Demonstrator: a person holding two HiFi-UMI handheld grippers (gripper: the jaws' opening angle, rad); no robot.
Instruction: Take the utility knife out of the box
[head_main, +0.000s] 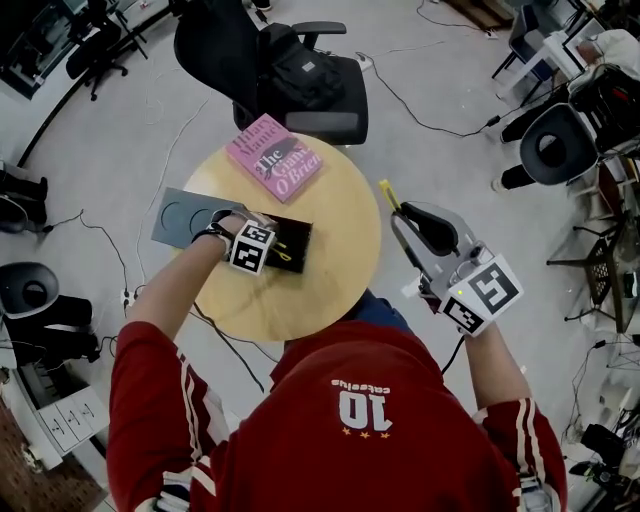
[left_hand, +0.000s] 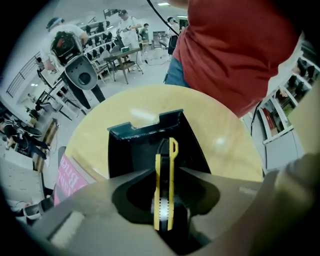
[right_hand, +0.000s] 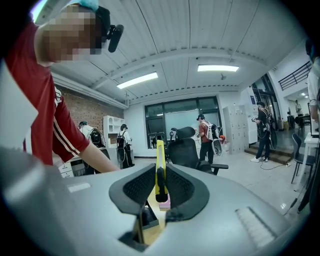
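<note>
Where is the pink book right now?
In the head view the pink book lies at the far edge of the round table, just beyond the black box and before the office chair.

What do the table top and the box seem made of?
Table top: pale wood or laminate, smooth; sheen spots show in the left gripper view. Box: matte black, thin notched wall, likely cardboard or plastic; can't tell which.

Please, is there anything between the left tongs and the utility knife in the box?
Nothing visible. The utility knife lies uncovered in the open black box, between the jaws of the left tongs, which stand apart and do not press it yet. The way upward looks free.
</note>
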